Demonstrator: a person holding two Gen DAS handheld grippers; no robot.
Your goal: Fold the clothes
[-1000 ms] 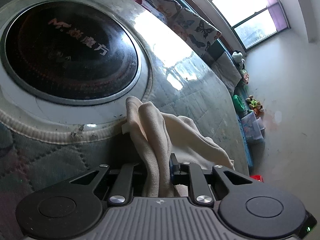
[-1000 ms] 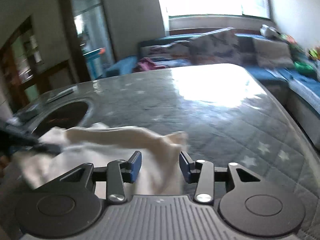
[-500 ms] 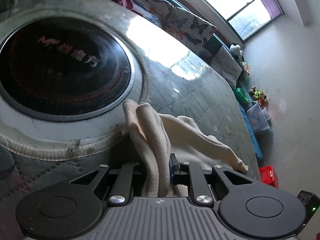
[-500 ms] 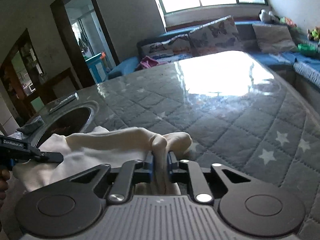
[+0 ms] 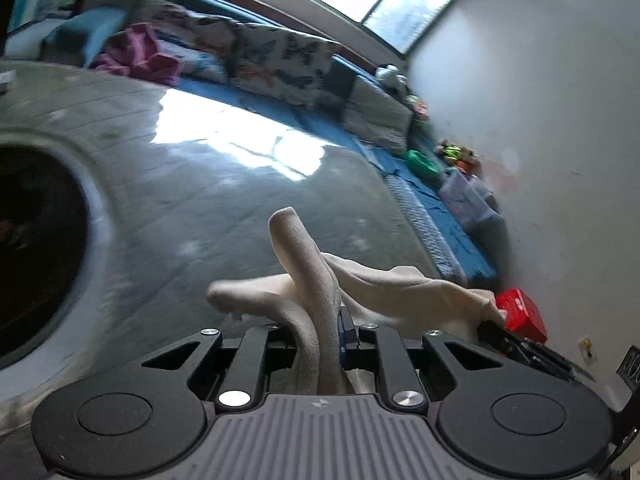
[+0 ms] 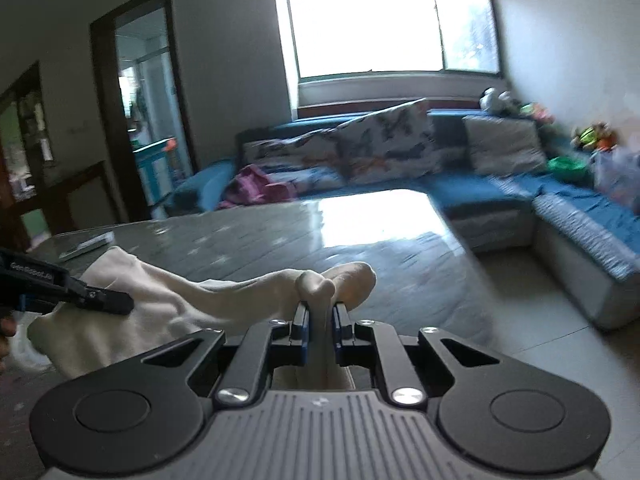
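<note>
A living room with a bright window, a blue corner sofa point(image 6: 500, 192) strewn with cushions, and in front of it a grey quilted table cover point(image 6: 280, 240) under a glossy sheet; a dark round hob point(image 5: 36, 248) is let into the table on the left.

The left gripper point(image 5: 326, 328) is closed tight on a bunched fold of a cream cloth point(image 5: 384, 284), the fabric standing up in a thick roll between its fingers. The right gripper point(image 6: 320, 316) is likewise pinched shut on another bunch of the same cloth point(image 6: 168, 292), a knob of fabric bulging above the pads. From the right wrist view the cloth runs leftward from that grip to the other gripper's black fingers, sagging between the two and hanging above the table rather than lying flat on it; how much of it touches the cover I cannot tell.

The cloth looks soft, fleecy and light, with no stiffness: it droops wherever it is unsupported and bunches readily in a pinch. It seems unlikely to slip, being napped, nor to be harmed by a firm squeeze. Holds at edges or corners, well apart, would likely keep it spread; bunched mid-fabric grips like these tend to leave wrinkles in any fold.
</note>
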